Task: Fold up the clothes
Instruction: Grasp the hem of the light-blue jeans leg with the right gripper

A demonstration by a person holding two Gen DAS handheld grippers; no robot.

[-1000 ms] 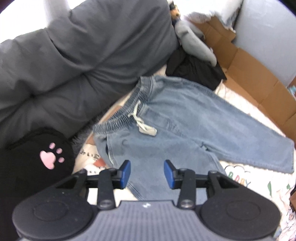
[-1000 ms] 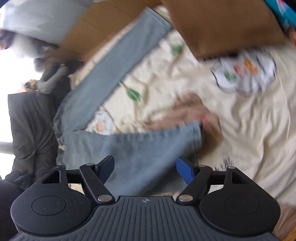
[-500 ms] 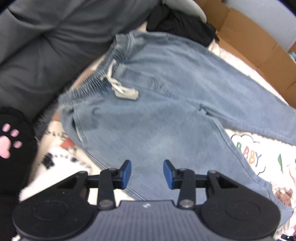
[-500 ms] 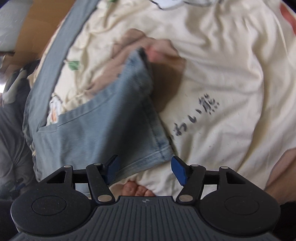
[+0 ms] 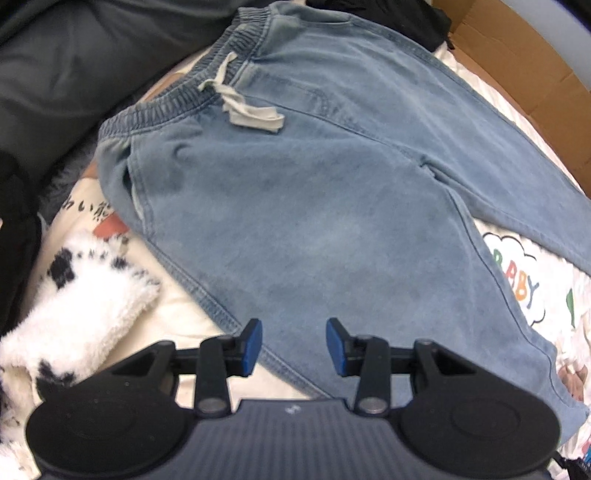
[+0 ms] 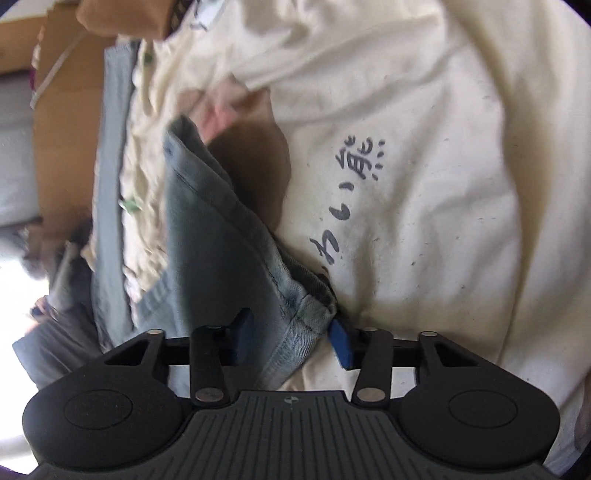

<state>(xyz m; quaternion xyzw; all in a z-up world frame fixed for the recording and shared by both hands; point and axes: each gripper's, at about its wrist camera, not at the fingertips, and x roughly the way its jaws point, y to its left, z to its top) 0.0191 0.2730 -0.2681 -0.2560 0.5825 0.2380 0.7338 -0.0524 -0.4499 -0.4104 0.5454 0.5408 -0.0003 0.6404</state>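
Light blue jeans (image 5: 314, 192) lie spread flat on a cream printed blanket, waistband and white drawstring (image 5: 251, 110) at the far side. My left gripper (image 5: 294, 345) hovers open over the near leg's outer seam, with nothing between its fingers. In the right wrist view the near leg (image 6: 207, 229) is rumpled and its hem (image 6: 306, 321) sits between the fingers of my right gripper (image 6: 291, 338). That gripper is open, with its right pad touching the hem's corner. The other leg (image 6: 114, 147) runs along the left.
A grey cushion (image 5: 74, 66) borders the blanket at the far left. A fluffy white and black item (image 5: 74, 295) lies beside the jeans. Black clothing (image 5: 388, 14) and cardboard (image 5: 517, 66) sit at the back right. Cream blanket (image 6: 424, 184) with printed writing fills the right.
My left gripper has moved in closer over the jeans. My right gripper has dropped onto the near leg's hem, and its fingers have narrowed around it.
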